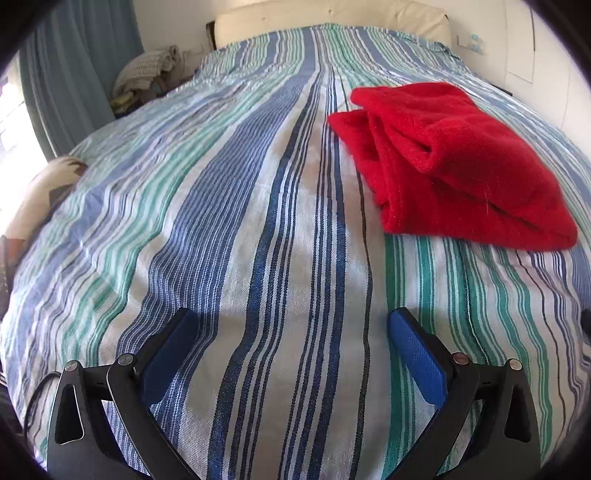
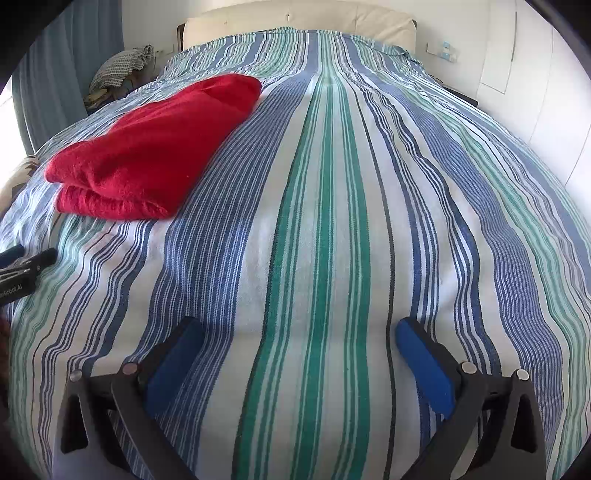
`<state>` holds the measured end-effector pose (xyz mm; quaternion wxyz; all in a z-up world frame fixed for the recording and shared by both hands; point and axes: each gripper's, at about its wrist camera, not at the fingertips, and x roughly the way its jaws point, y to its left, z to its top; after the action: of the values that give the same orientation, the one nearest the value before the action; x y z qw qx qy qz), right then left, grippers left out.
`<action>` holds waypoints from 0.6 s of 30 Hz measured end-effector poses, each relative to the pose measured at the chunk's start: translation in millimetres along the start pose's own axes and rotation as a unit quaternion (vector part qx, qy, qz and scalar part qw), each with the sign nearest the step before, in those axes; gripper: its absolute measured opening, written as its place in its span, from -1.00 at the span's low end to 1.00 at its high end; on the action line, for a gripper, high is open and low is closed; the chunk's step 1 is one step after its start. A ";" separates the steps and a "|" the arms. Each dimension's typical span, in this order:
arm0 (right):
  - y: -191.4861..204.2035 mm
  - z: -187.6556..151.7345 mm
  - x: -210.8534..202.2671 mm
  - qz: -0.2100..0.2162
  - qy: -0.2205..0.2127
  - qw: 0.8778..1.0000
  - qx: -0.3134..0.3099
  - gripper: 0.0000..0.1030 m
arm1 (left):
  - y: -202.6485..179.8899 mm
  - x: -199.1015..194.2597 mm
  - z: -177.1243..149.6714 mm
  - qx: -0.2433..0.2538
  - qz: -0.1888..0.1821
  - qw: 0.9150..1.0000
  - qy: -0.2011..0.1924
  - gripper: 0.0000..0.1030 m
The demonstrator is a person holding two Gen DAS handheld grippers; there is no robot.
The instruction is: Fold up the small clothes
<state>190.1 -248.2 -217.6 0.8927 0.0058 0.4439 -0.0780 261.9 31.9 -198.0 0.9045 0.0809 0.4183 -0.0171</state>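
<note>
Resting: a red garment lies folded into a thick bundle on the striped bedspread, with neither gripper touching it.
Left gripper: jaws spread wide, blue pads bare, only striped cloth between them.
Right gripper: jaws wide apart as well, nothing held, tips just above the bedspread.
Where the garment lies: ahead of both grippers, between their two lines of sight; ahead and to the right in the left wrist view, ahead and to the left in the right wrist view.
Long axis: the bundle runs away from the person, roughly along the stripes toward the cream headboard, with a slight slant.
Near end: a rounded fold with two stacked layers showing in the right wrist view.
Inner side: several loose layered edges open toward the left gripper in the left wrist view.
Which hand is nearer: about equal, as far as I can judge; the bundle's near corner sits well apart from both pairs of fingertips.
Stage, as a judgement: the garment looks already folded, so this may be the release and retreat; whether another fold is wanted I cannot tell.
Coming move, as a judgement: any further grasp would mean reaching forward and inward, each hand toward its own side of the bundle.
</note>
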 end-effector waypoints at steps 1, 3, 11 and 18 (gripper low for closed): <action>-0.2 0.0 0.3 -0.001 0.000 1.000 0.000 1.00 | 0.2 0.6 0.0 -0.001 -0.001 1.000 0.000 0.99; -0.3 0.6 1.5 -0.002 0.001 1.000 -0.001 1.00 | 3.5 2.0 0.5 -0.007 -0.010 1.000 0.005 0.99; 0.8 1.0 2.5 -0.004 0.001 1.000 -0.001 1.00 | 7.5 2.1 -0.9 -0.012 -0.016 1.000 0.005 0.99; 0.8 1.0 2.6 -0.002 0.000 1.000 0.001 1.00 | 7.9 2.1 -1.2 -0.012 -0.016 1.000 0.005 0.99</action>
<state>192.6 -247.8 -219.1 0.8926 0.0055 0.4438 -0.0799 263.1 40.0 -199.3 0.9030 0.0633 0.4241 -0.0258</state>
